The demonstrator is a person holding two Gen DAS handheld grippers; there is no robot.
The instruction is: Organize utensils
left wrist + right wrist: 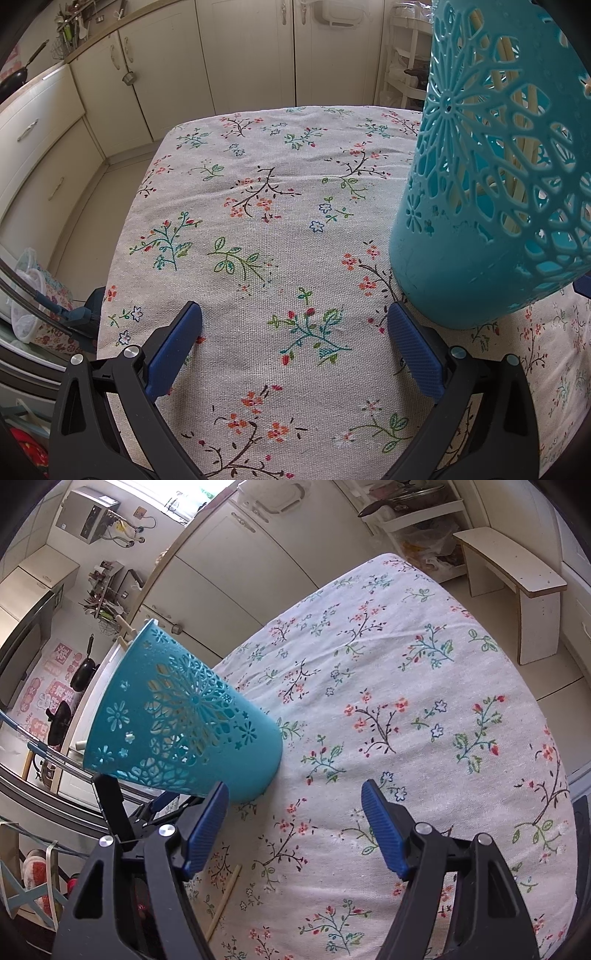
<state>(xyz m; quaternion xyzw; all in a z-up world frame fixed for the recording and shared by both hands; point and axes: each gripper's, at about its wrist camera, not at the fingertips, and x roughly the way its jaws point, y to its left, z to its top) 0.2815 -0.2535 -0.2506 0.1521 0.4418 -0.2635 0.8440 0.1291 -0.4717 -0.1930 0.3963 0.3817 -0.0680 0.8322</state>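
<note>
chopstick (224, 901) beside right hand-held gripper (295, 830)

Our right gripper (293, 825) over the floral tablecloth (424, 709), jaws wide with nothing between them, teal holder (184, 720) standing to our left with pale sticks (123, 624) poking from its top, one chopstick (223, 904) lying near, bench (517, 576) far right.

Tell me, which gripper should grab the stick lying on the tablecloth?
Probably the right gripper. It is open, and the stick lies on the tablecloth just below its left finger. The left gripper, also open, shows no loose stick, only the blue holder.
</note>
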